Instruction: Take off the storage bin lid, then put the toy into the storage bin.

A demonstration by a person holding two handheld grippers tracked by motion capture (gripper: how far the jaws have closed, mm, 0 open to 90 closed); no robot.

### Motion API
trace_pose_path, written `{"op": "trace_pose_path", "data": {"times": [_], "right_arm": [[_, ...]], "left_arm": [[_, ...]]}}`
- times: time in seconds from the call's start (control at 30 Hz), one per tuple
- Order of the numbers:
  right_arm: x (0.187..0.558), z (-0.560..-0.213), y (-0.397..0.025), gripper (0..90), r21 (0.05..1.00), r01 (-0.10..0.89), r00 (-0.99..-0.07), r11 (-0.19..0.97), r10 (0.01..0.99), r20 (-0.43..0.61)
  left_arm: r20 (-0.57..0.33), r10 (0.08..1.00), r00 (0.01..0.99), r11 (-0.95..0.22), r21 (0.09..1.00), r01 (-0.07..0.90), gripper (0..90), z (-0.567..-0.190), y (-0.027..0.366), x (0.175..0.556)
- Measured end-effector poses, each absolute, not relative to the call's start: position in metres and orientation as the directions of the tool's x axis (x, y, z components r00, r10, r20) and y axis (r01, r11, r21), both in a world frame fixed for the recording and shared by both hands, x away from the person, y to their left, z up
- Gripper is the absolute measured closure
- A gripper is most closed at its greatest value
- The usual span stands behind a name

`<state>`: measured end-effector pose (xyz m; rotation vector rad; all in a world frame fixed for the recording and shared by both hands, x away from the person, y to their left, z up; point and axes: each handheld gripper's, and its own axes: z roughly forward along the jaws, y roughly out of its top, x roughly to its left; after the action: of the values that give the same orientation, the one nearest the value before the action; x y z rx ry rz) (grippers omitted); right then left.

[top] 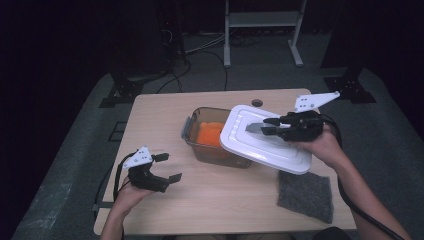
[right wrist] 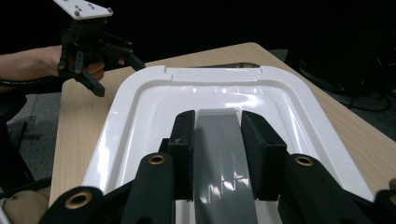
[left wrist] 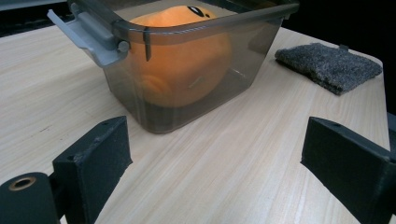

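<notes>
White lid (top: 260,137) clamped in right gripper (top: 270,127) over container (top: 200,145).

No readable text, label, brand, number or sign appears anywhere.

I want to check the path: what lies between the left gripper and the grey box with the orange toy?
Only bare wooden table lies between the open left gripper and the box, as the left gripper view shows.
</notes>
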<state>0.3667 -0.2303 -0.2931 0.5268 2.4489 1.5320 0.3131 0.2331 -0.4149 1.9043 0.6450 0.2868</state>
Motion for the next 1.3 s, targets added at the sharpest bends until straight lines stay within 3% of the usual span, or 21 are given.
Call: {"op": "trace_pose_path", "data": {"times": [0.67,1.3], "right_arm": [[0.410,-0.279,-0.156,65.5,0.890,0.130,-0.954,0.436,0.300,-0.008],[0.426,-0.290,-0.137,65.5,0.888,0.135,-0.961,0.440,0.277,0.010]], "left_arm": [[-0.096,0.556,0.826,-0.284,0.912,0.297,7.4,-0.414,0.235,0.313],[-0.091,0.550,0.830,-0.285,0.914,0.289,7.4,-0.412,0.235,0.312]]}}
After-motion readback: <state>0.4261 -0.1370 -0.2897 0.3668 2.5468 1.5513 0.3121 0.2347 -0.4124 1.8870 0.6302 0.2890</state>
